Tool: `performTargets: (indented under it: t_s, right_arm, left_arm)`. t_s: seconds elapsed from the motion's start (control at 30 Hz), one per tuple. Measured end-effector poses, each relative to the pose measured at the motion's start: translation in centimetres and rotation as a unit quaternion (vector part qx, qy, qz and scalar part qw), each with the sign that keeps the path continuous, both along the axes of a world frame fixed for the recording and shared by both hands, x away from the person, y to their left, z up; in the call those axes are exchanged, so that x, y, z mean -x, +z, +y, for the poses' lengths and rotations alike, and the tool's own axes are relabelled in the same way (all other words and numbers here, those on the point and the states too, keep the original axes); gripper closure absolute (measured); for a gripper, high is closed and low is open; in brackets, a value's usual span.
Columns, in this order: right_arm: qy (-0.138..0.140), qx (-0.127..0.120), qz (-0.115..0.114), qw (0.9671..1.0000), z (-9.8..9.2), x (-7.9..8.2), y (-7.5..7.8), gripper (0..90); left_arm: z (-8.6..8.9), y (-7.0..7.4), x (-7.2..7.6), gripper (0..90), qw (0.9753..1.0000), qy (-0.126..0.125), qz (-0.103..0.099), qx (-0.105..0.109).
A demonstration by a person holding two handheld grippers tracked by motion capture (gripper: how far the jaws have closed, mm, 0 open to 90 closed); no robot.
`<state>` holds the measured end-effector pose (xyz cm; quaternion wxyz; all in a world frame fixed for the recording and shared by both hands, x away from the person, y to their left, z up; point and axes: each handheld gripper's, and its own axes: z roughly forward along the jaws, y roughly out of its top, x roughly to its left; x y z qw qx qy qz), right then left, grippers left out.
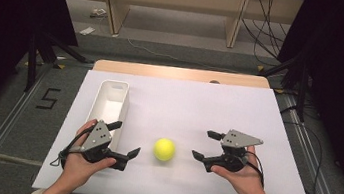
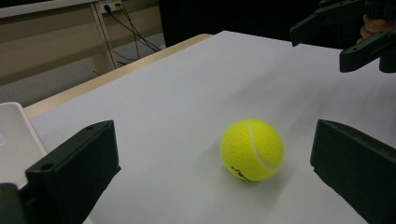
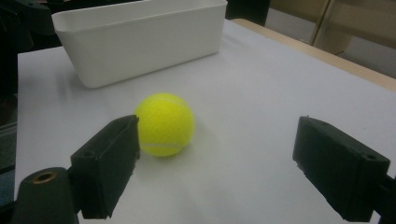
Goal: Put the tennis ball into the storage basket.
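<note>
A yellow tennis ball (image 1: 164, 149) rests on the white table top, between the two hand-held grippers. My left gripper (image 1: 128, 137) is just left of it, open, jaws pointing toward the ball. My right gripper (image 1: 201, 144) is just right of it, also open and empty. In the left gripper view the ball (image 2: 252, 149) lies ahead, nearer the right jaw, with the other gripper (image 2: 319, 46) beyond it. In the right gripper view the ball (image 3: 164, 123) sits close to the left jaw of my right gripper (image 3: 217, 135). Neither gripper touches it.
A long white bin (image 1: 126, 102) stands on the table's left side, right behind the left hand; it appears as a white bin (image 3: 140, 42) beyond the ball in the right gripper view. A bare wooden strip (image 1: 178, 72) edges the far side. Cables lie on the floor beyond.
</note>
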<state>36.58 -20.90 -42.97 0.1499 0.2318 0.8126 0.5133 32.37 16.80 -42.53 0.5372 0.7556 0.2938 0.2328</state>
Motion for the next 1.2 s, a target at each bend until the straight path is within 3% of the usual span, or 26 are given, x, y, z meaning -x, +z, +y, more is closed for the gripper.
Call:
performTargets:
  t_s: [1.2]
  right_arm:
    - [0.040,0.012,0.010,0.9991,3.7,-0.6,-0.6,15.4]
  left_arm:
    - [0.0,0.0,0.1,0.5,1.0000,-0.001,0.000,0.001]
